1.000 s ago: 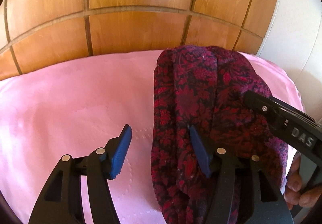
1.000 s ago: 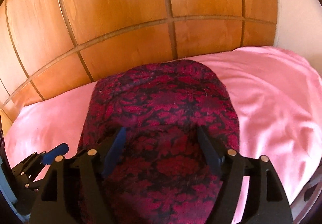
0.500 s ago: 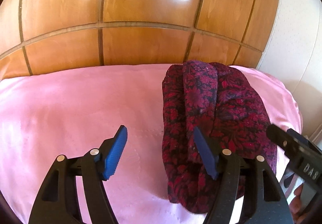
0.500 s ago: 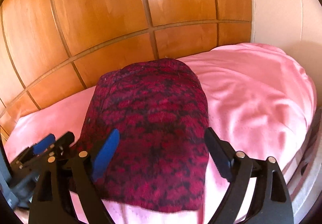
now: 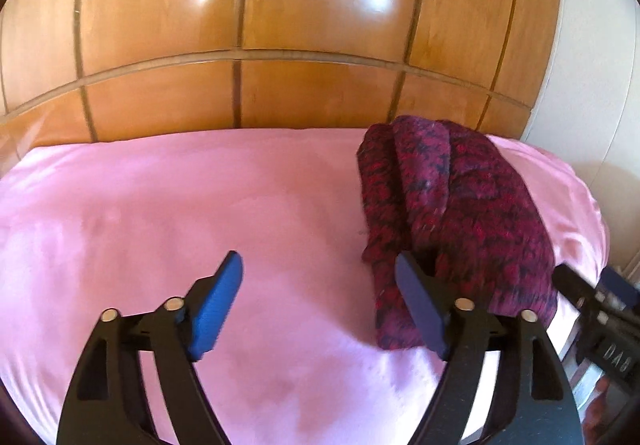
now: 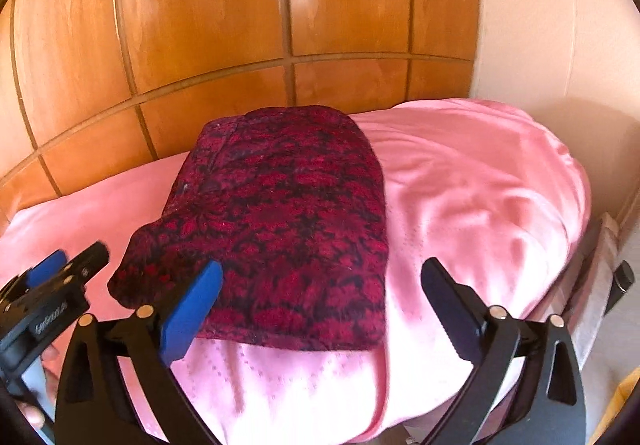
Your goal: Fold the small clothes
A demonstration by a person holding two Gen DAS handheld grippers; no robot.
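Wood wall (image 5: 280,25): glossy orange-brown panels with dark grooves, running behind the bed; a pale wall adjoins it at the right.

Bed (image 5: 160,205): covered by a pink sheet (image 6: 480,185), smooth on the left, lightly rumpled toward the right corner. A dotted stitch pattern shows on the near edge in the right wrist view.

Garment (image 6: 288,213): dark red cloth with a black floral print, folded into a compact oblong. It lies flat on the sheet, on the right part of the bed, its far end close to the wood wall. In the left wrist view its left side shows lengthwise folds. One lower corner juts out toward the left tool.

Left tool (image 5: 320,309): black frame, blue pads; jaws apart, having just been opening, nothing between them. Its right finger stands in front of the garment's near left edge; whether it touches is unclear.

Right tool (image 6: 320,309): jaws wide apart, having just been opening, not pressing on anything. The left pad overlaps the garment's near edge in view; the right pad hangs over bare sheet.

A person's fingers show dimly at the frame edges on the handles.
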